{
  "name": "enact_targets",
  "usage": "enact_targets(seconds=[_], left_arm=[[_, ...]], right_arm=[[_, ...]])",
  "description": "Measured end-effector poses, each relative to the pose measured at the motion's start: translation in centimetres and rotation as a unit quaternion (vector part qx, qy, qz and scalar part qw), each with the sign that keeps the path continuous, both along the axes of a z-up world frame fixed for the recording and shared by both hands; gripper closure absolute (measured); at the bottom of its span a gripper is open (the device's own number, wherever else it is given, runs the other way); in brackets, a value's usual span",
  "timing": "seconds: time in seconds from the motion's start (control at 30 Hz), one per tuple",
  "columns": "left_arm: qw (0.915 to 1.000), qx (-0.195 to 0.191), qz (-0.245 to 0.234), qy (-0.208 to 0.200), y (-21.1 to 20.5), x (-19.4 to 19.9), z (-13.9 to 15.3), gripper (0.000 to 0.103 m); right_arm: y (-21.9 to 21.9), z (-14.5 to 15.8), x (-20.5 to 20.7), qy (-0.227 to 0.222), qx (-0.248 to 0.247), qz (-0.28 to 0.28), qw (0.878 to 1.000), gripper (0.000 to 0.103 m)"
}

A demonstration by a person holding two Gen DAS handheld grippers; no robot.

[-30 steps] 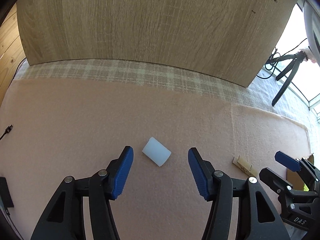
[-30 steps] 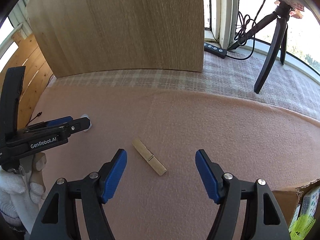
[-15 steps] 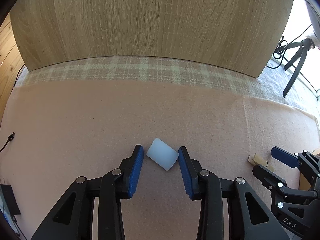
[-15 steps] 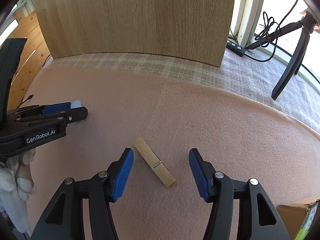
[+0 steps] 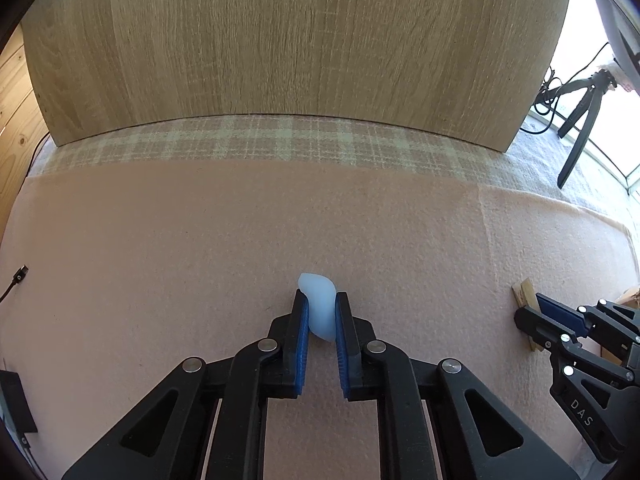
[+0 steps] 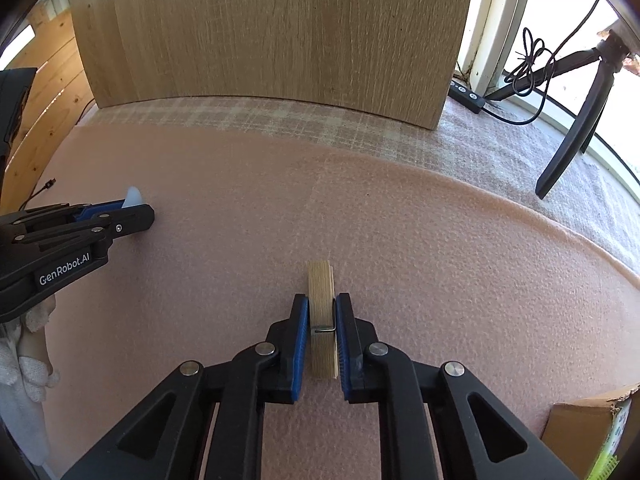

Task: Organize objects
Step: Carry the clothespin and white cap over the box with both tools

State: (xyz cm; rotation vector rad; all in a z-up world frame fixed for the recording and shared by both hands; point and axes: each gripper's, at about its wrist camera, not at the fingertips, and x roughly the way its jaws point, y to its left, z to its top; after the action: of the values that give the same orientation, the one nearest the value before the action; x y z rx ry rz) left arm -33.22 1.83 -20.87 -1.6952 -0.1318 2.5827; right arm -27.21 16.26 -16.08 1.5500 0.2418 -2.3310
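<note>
The left gripper (image 5: 321,317) is closing, squashing the soft translucent white silicone cylinder (image 5: 320,304); the right gripper (image 6: 321,320), beside it, pinches the wooden clothespin (image 6: 321,312). Lift both straight, without squeezing harder.

Pink felt mat (image 5: 200,240) covers most of the surface; behind it a plaid cloth (image 5: 256,142), beige w/ pale green checks. Light oak-grain board (image 5: 280,40) at the back. Left gripper (image 5: 321,312) & right gripper (image 6: 321,316): black frames w/ blue pads. Soft tube (image 5: 320,308) is translucent bluish-white. Clothespin (image 6: 321,300) pale wood w/ dark wire. Tripod (image 6: 576,120) black. Glove (image 6: 32,368) white. Box (image 6: 584,428) brown cardboard.
</note>
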Motion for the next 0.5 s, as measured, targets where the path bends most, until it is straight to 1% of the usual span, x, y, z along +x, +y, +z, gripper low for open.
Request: enact_targets(seconds=[0.17,0.27,0.4,0.5], left_arm=[[0.9998,0.019,0.009,-0.001,-1.8,1.4,0.5,0.091],[0.9996,0.027,0.011,0.003,-2.4,2.6,0.9,0.091],[0.9992,0.036,0.009,0.013,-2.8,5.0,1.9,0.091],[0.9990,0.036,-0.002,0.024,-2.7,7.0,3.3,0.091]], right_arm=[[0.5,0.2,0.3,-0.003,-0.009,-0.006,1.000,0.091],[1.3,0.7,0.7,-0.003,-0.023,-0.015,1.000,0.091],[2.6,2.1,2.0,-0.002,-0.053,-0.028,0.998,0.091],[4.3,3.9,3.7,0.007,-0.075,-0.035,0.997,0.091]])
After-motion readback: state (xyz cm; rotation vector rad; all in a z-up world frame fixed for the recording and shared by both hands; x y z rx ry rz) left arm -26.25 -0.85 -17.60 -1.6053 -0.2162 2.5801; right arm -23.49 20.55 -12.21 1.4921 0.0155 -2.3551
